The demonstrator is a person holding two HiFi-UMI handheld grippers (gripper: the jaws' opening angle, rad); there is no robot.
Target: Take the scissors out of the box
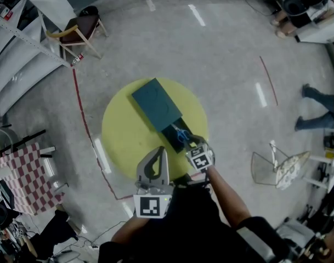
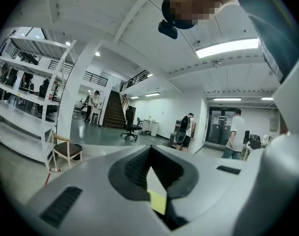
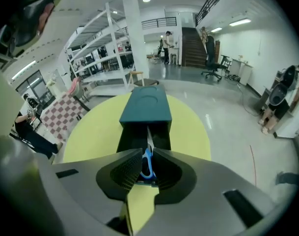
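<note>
A teal box (image 1: 154,100) lies on the round yellow table (image 1: 123,130), its dark drawer (image 1: 172,131) pulled out toward me. Blue-handled scissors (image 1: 182,136) lie in the drawer, blades pointing into the box. My right gripper (image 1: 193,144) is at the drawer's near end. In the right gripper view the jaws of the right gripper (image 3: 147,154) are closed on the scissors' blue handle (image 3: 147,165), with the box (image 3: 147,104) straight ahead. My left gripper (image 1: 156,166) is held up over the table's near edge, shut and empty, and it (image 2: 150,149) points out into the room.
A wooden chair (image 1: 79,29) stands on the floor beyond the table at far left. A red-checked cloth (image 1: 21,174) is at left and a wire rack (image 1: 276,167) at right. A person's legs (image 1: 320,108) show at right. Red tape (image 1: 84,119) lines the floor.
</note>
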